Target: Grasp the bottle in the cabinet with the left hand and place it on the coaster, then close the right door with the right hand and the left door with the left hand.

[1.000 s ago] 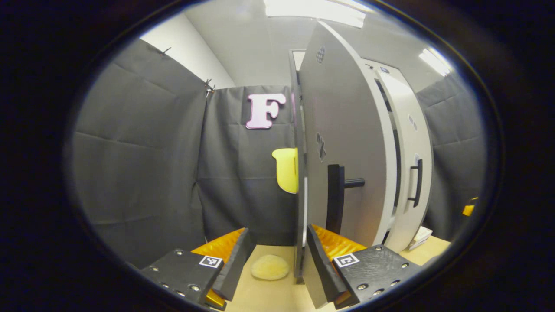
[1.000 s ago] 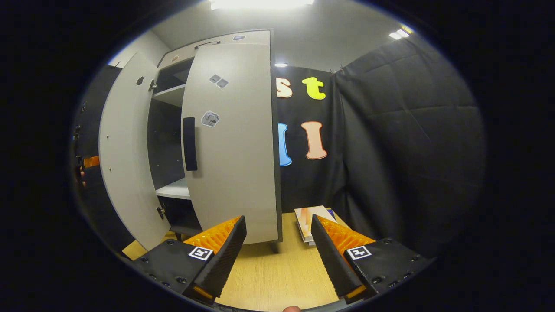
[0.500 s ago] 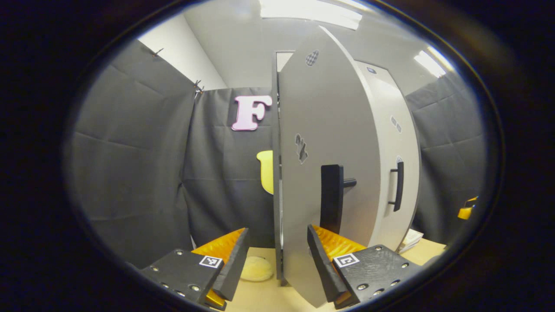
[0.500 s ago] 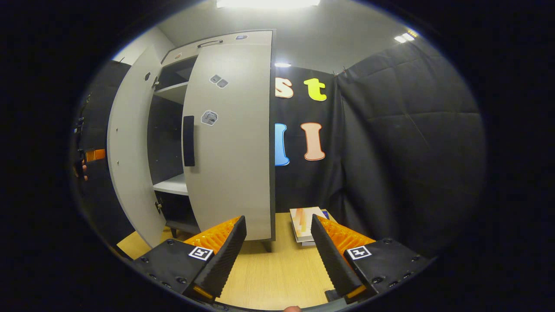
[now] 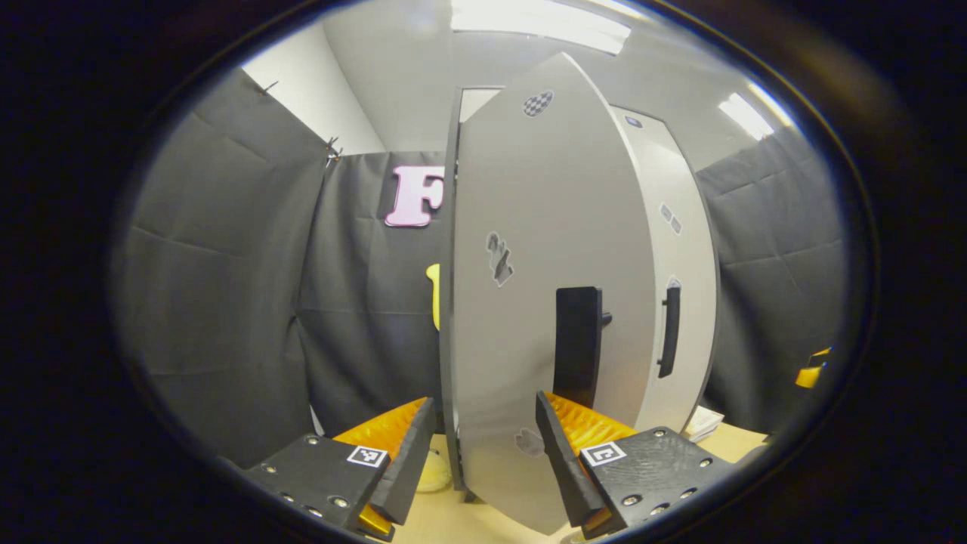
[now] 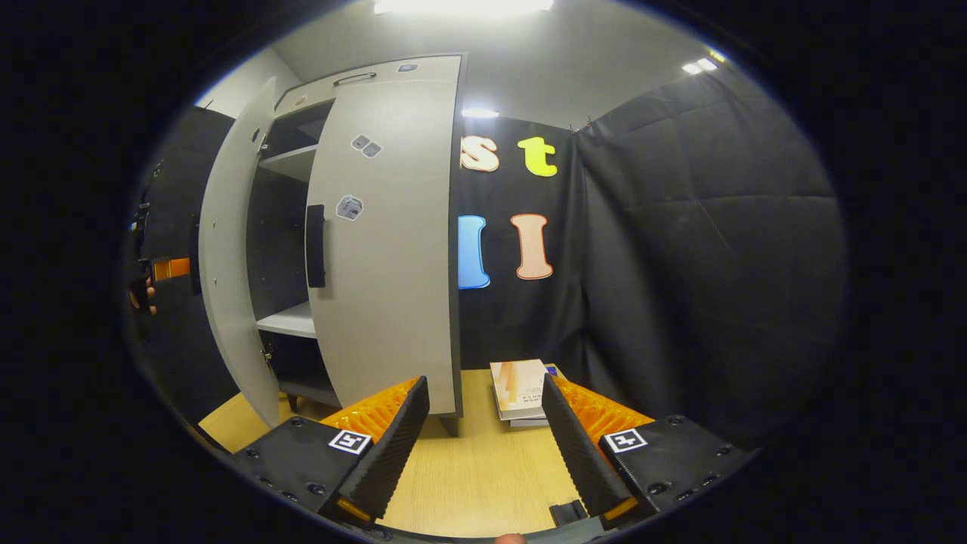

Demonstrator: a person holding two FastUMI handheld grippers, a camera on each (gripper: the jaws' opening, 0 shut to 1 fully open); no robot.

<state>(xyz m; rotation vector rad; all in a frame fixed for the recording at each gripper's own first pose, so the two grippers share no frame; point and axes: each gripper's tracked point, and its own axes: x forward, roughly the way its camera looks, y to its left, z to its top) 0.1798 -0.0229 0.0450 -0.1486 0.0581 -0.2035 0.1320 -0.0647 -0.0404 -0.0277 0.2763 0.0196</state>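
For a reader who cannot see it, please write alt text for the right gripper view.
A grey cabinet stands on a wooden table, its right door shut and its left door ajar, showing shelves. The open right gripper points toward it, with books beyond.

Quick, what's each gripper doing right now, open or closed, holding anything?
Left gripper: open, astride the left door's edge, not gripping.
Right gripper: open, holding nothing.

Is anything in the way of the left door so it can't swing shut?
Nothing visible blocks it. In the right gripper view the left door stands part open, and the gap to the right door shows bare shelves. The left gripper is open against the door's outer face.
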